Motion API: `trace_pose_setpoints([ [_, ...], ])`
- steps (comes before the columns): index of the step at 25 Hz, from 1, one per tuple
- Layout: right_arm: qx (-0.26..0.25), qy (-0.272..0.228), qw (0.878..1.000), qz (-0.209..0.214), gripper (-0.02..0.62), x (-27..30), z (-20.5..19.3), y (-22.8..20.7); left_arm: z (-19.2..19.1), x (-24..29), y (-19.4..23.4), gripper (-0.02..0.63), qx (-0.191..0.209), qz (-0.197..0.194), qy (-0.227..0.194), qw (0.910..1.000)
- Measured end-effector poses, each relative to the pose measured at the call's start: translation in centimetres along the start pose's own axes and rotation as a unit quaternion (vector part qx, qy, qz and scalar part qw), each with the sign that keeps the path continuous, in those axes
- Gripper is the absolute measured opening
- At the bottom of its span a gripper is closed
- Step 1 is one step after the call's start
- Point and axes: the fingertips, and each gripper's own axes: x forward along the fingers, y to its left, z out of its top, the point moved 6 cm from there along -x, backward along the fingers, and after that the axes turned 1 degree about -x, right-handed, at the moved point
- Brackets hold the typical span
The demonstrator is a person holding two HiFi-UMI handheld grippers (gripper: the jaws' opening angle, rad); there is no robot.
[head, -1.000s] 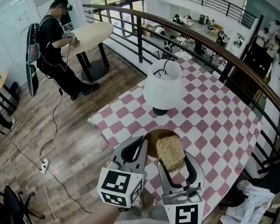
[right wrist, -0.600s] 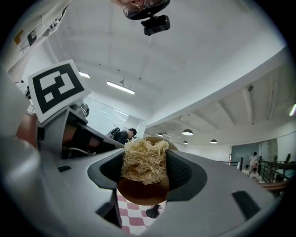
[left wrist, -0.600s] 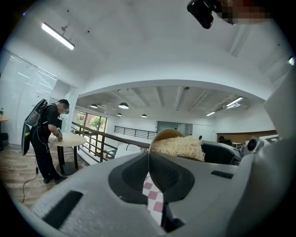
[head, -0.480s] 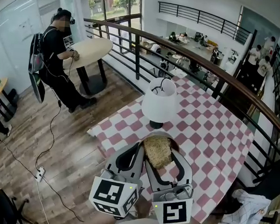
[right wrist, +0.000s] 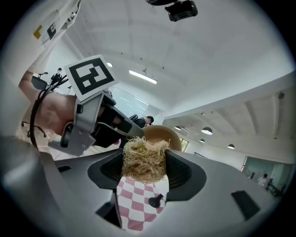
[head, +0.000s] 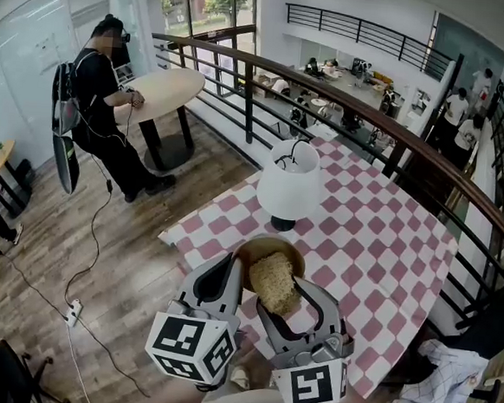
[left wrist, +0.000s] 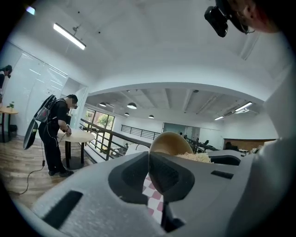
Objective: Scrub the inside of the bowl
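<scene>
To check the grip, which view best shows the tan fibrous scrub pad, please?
Right gripper view: the tan fibrous scrub pad, clamped between its jaws. Head view shows its top; left gripper view, a fringe.

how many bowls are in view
1: the wooden bowl, rim clamped by the left gripper, at the near corner of the checkered table, before the lamp, scrubber inside it. None looks hidden.

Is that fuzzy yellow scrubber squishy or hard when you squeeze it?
Probably squishy: the fibre scrubber is a loose tangle of strands, bulging above the right gripper shut on it. Likely very light for its size, being mostly air. Its rough strands should grip, not slip.
</scene>
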Motion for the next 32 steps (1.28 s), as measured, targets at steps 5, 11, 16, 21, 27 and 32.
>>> trace_pose_setpoints([
  [5, -0.047, 0.030, 0.997, -0.048, 0.249, -1.2, -0.5, -1.3, -1.2, 0.3, -1.2, 0.021, -0.003, -0.018, 0.013, 0.9997],
  [11, -0.028, 0.003, 0.995, -0.098, 0.249, -2.0, 0.4, -2.3, -1.0, 0.1, -3.6, 0.021, 0.015, -0.043, 0.011, 0.9989],
  [16, -0.017, -0.015, 0.995, -0.099, 0.249, -2.0, 1.0, -2.6, -1.3, 0.4, -5.0, 0.021, 0.012, -0.068, 0.014, 0.9975],
  [21, 0.021, -0.016, 0.998, -0.066, 0.249, -1.5, 1.3, -2.3, -1.3, 0.2, -4.6, 0.020, 0.012, -0.058, 0.018, 0.9981],
  [27, 0.037, 0.018, 0.999, 0.001, 0.249, -0.9, 0.9, -1.2, -1.5, 0.0, -3.1, 0.018, 0.005, -0.033, 0.018, 0.9993],
  [32, 0.010, 0.046, 0.997, 0.053, 0.247, -1.0, -0.1, 0.4, -1.5, 0.1, -1.4, 0.018, 0.020, -0.012, 0.023, 0.9995],
])
